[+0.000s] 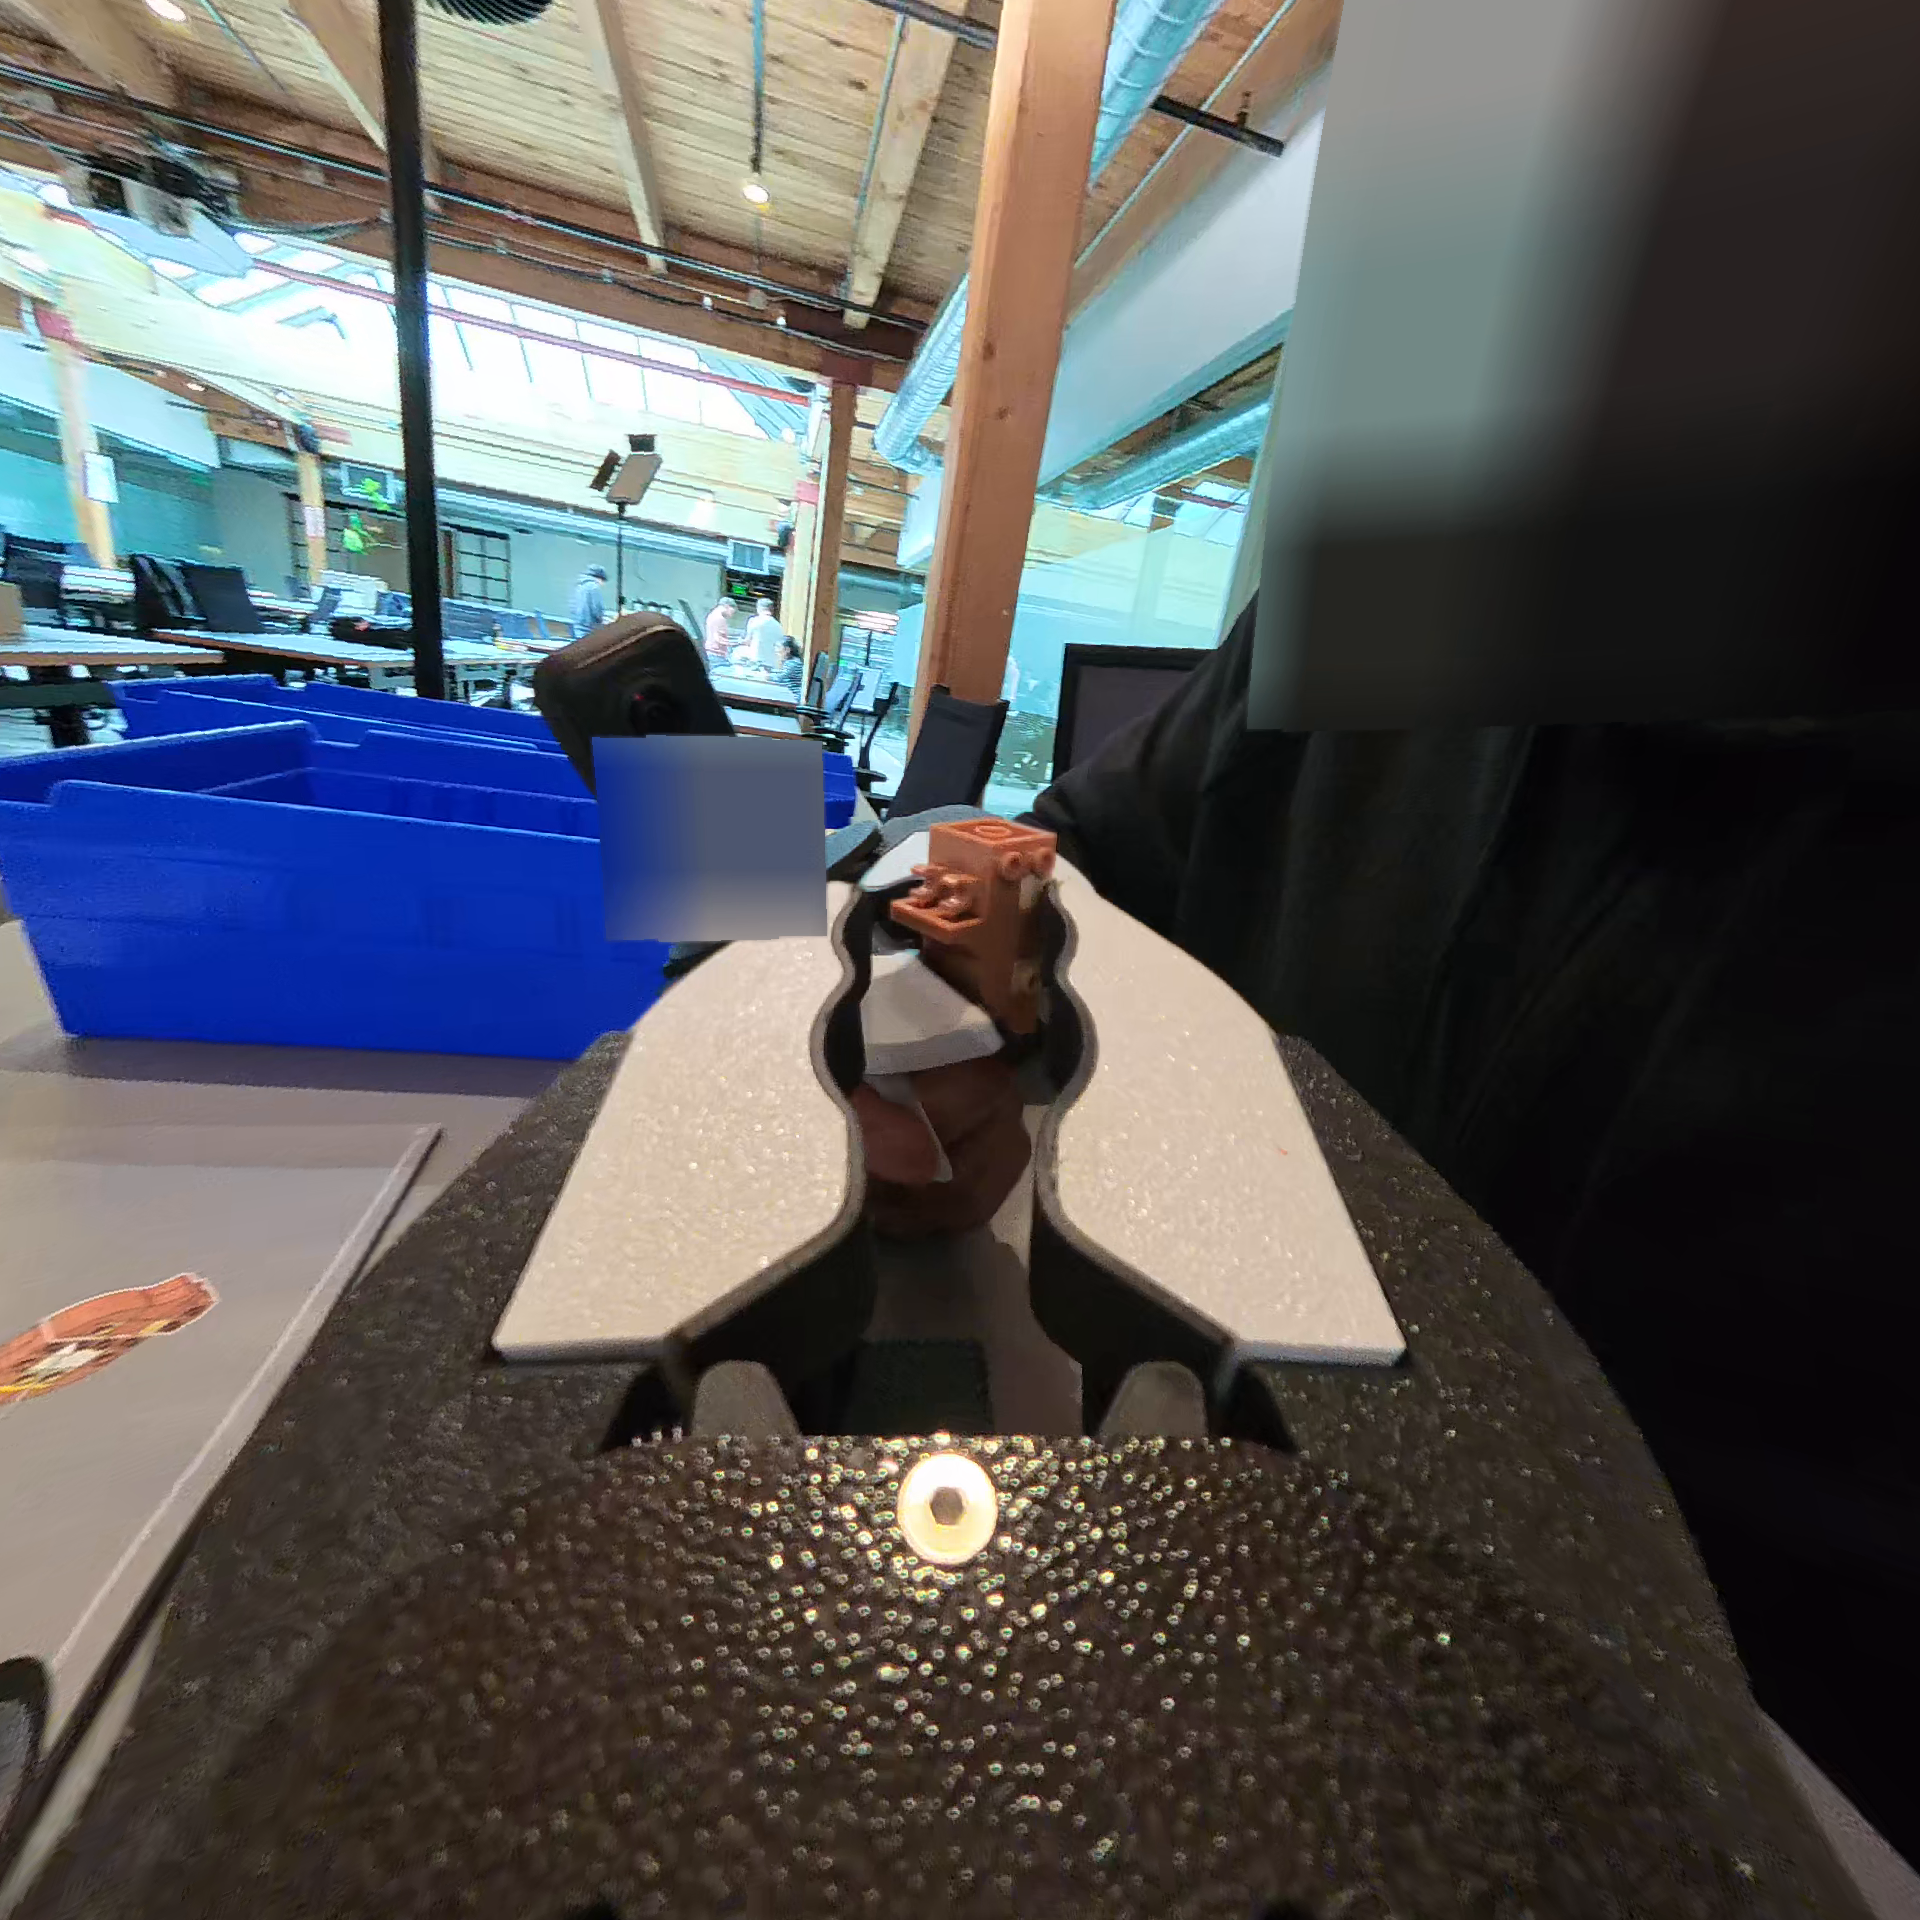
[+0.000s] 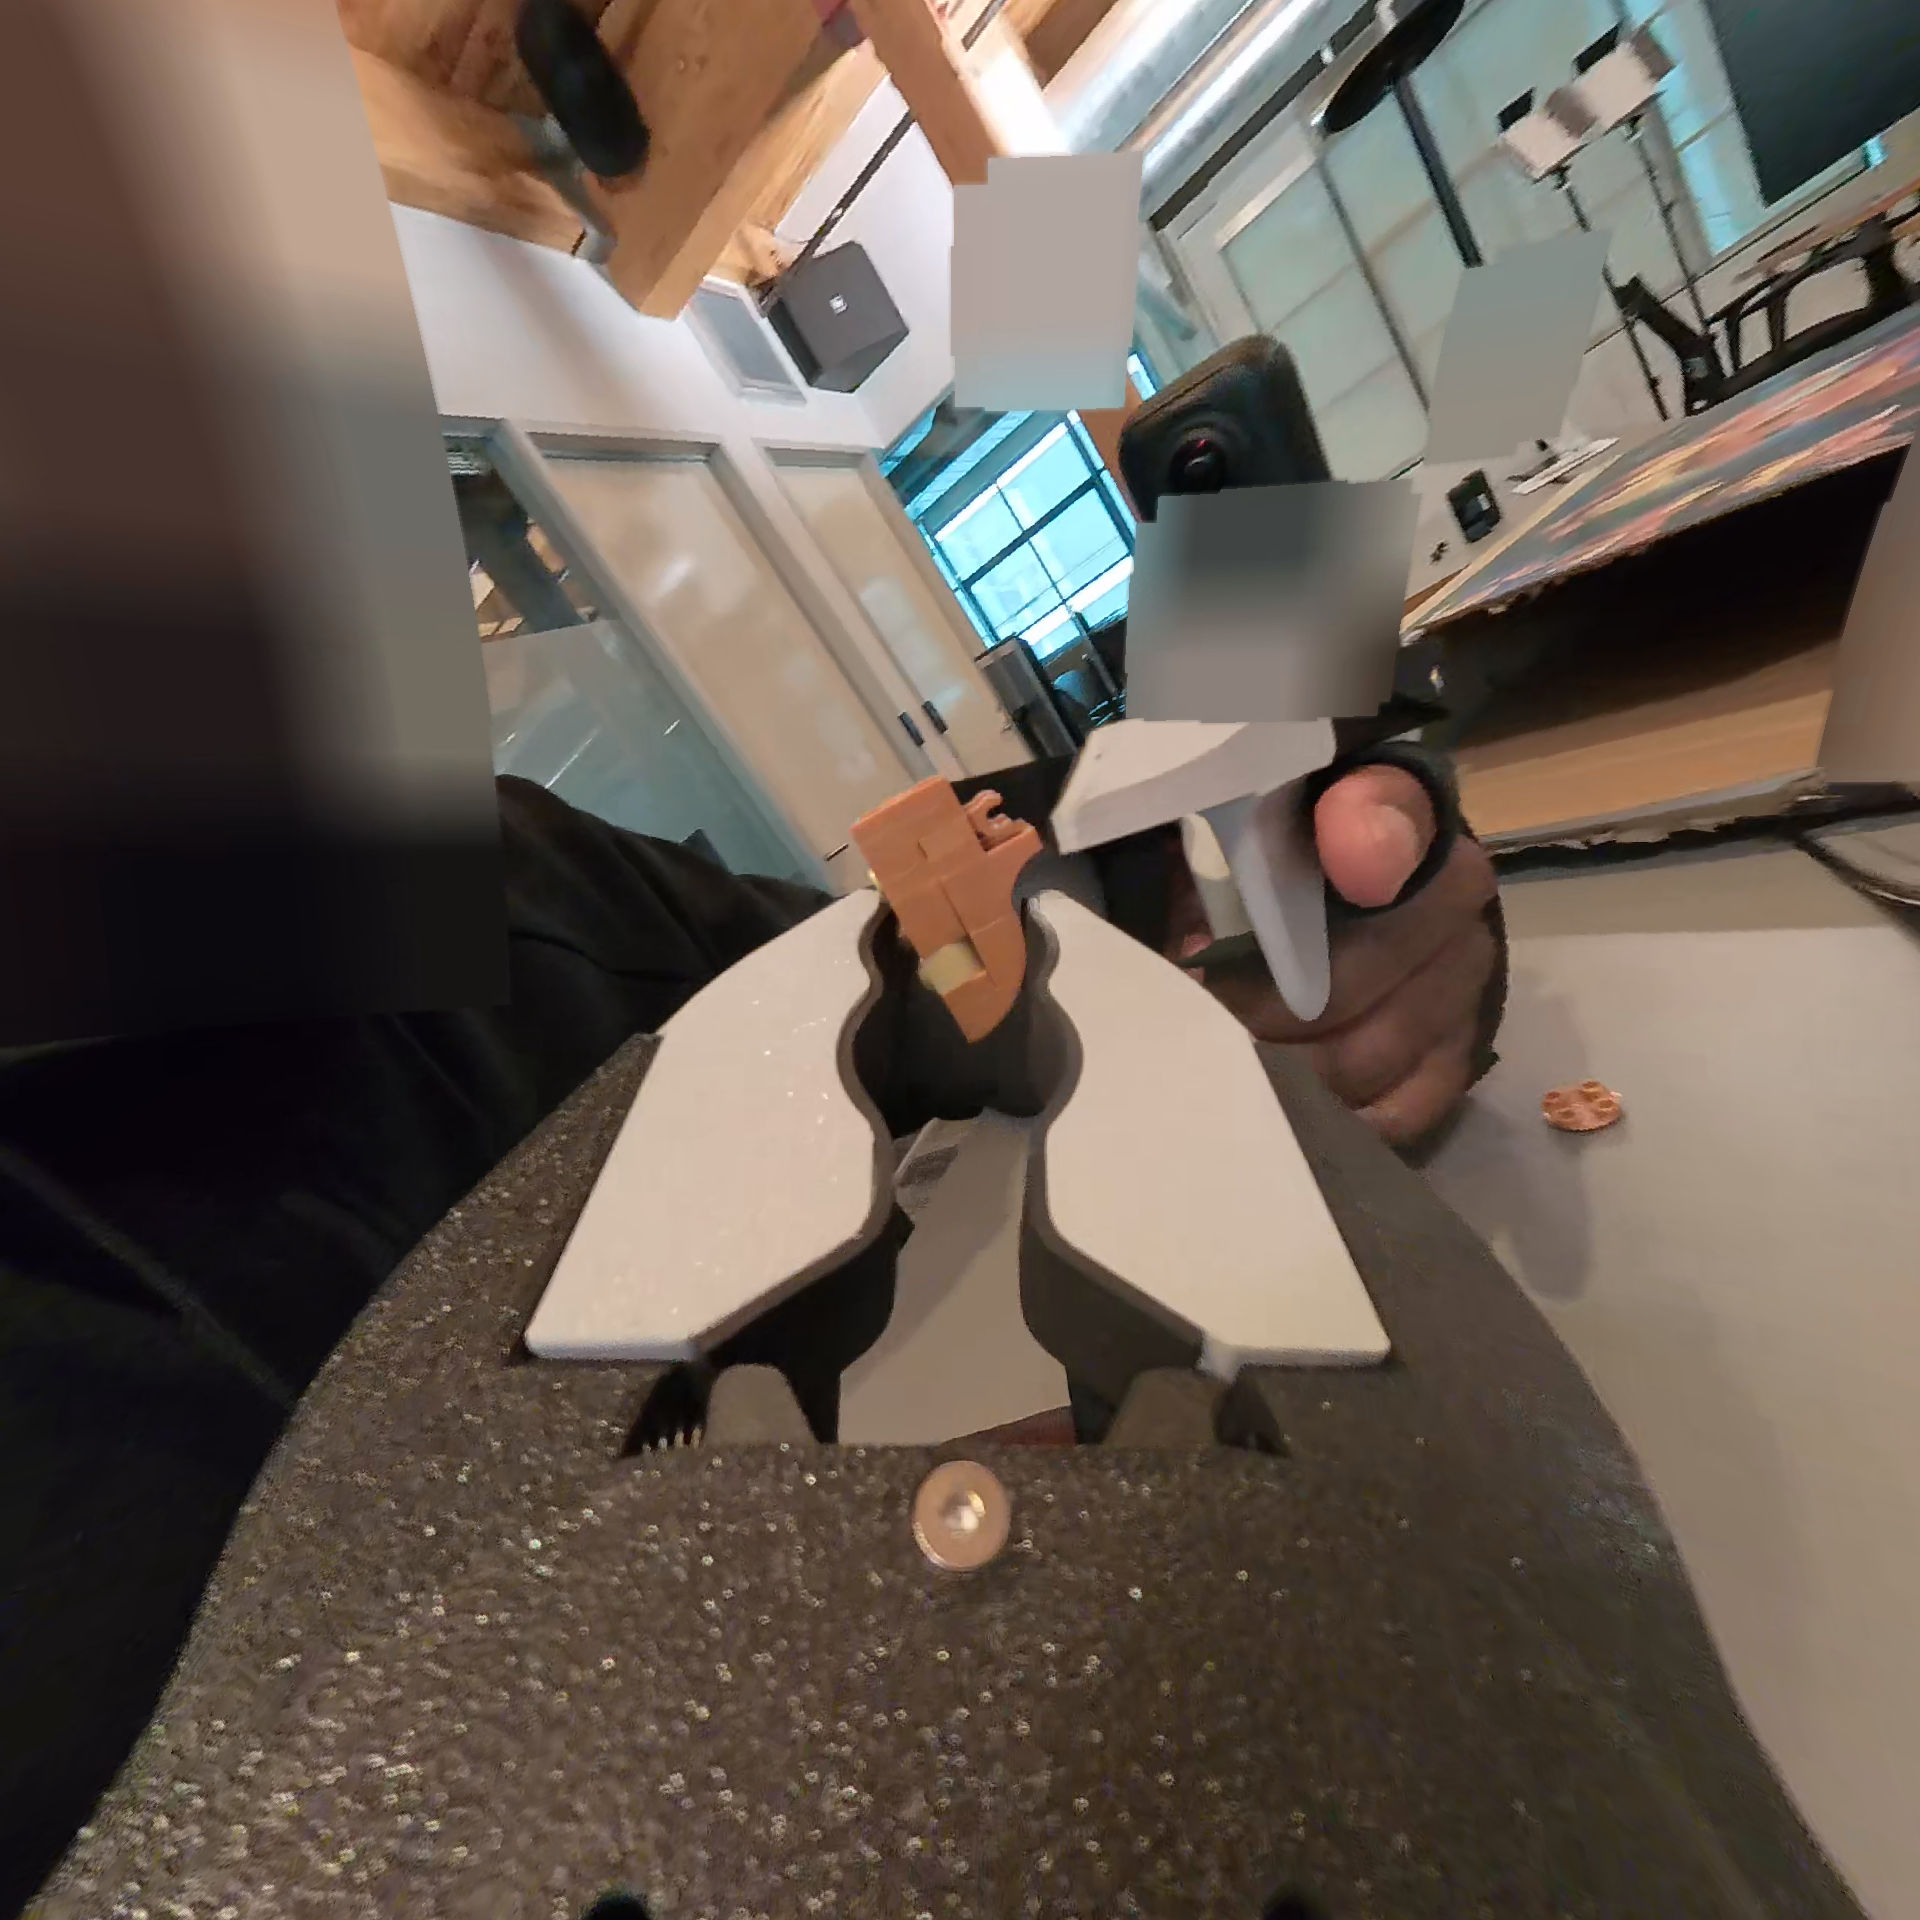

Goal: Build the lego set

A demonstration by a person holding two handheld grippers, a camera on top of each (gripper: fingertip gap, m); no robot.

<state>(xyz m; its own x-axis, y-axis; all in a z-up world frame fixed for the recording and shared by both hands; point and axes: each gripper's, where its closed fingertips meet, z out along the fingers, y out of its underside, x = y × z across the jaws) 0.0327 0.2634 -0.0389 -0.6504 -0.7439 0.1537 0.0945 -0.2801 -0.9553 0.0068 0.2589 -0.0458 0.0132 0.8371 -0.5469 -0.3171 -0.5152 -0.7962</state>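
Two blue bins [image 1: 312, 894], contents hidden; right claw [image 2: 951, 914] grips brown brick assembly [image 2: 951, 883].

We see a small brown brick assembly [image 2: 951, 904] held up in the air, well above the grey desk [image 2: 1662, 1299]. It is made of several brown pieces joined together, with one cream piece low in its side. It stands tilted, its top leaning away. At the top there is a square block with a round stud [image 1: 992, 831], and a small clip part sticks out to one side. Its lower end sits between the fingertips of the right claw [image 2: 954, 940], which press on it from both sides.
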